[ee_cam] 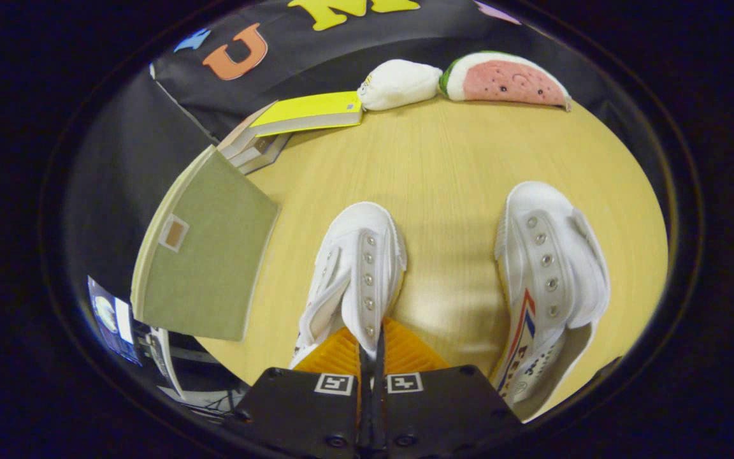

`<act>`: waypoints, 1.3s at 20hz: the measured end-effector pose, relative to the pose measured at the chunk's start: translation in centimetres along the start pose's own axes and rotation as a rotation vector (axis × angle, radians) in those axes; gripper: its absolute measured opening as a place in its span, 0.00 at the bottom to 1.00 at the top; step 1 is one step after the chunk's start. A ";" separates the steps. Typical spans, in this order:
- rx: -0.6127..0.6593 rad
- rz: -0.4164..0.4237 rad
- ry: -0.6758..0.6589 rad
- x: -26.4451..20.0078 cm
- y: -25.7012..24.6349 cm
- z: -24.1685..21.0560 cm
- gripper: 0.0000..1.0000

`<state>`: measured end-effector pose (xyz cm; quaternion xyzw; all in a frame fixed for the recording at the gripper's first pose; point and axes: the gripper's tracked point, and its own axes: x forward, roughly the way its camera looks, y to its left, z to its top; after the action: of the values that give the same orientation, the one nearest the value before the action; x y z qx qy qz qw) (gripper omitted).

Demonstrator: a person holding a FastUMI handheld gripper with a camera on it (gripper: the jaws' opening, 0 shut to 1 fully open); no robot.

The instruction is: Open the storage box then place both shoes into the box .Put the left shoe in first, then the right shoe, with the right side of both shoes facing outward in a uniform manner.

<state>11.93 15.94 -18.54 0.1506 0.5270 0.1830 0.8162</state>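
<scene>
Between the claw (372, 357) fingers, squeezed tight, is one thin edge of the left white shoe (357, 268). It could slip and flop. Its partner, the right shoe (548, 280), lies beside it on the table (443, 159); the green storage box (204, 255) sits just left.

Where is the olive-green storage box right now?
In the gripper view, the olive-green storage box sits closed at the wooden table's edge, beside the white canvas shoe the gripper pinches.

matt white canvas shoes (552, 268) with metal eyelets, smooth wood-grain table (450, 159), matt green cloth-covered box (204, 255), plush watermelon (507, 80)
</scene>
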 end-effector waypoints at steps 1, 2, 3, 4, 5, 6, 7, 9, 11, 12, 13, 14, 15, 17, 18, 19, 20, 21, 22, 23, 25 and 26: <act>0.015 0.023 -0.012 -0.4 0.7 -0.2 0.05; 0.034 0.043 -0.024 -0.9 1.4 -0.2 0.05; 0.055 0.065 -0.038 -1.4 2.1 -0.1 0.05; 0.074 0.083 -0.051 -2.0 2.8 0.1 0.05; 0.083 0.093 -0.064 -2.7 3.7 0.3 0.06; 0.088 0.096 -0.077 -3.5 4.5 0.7 0.05; 0.095 0.093 -0.095 -4.4 5.3 1.2 0.05; 0.104 0.085 -0.131 -6.3 7.9 2.3 0.05; 0.115 0.074 -0.183 -8.3 11.0 3.8 0.05; 0.116 0.076 -0.207 -9.1 13.0 4.6 0.05; 0.119 0.087 -0.230 -9.8 15.4 5.2 0.05; 0.120 0.105 -0.250 -10.2 17.8 5.8 0.05; 0.113 0.123 -0.265 -10.2 20.3 6.4 0.05; 0.114 0.154 -0.283 -9.5 24.9 7.4 0.05; 0.116 0.168 -0.287 -8.8 26.9 7.7 0.05; 0.115 0.180 -0.288 -7.9 28.7 7.7 0.05; 0.119 0.188 -0.286 -7.0 30.2 7.8 0.05; 0.125 0.191 -0.275 -5.9 31.6 7.9 0.05; 0.128 0.190 -0.258 -4.8 32.6 7.8 0.05; 0.130 0.184 -0.239 -3.4 33.3 7.6 0.05; 0.137 0.154 -0.202 -1.0 33.9 6.4 0.05; 0.142 0.135 -0.192 0.1 33.9 6.1 0.05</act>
<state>12.81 45.80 -1.32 0.2600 0.4468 0.1846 0.8359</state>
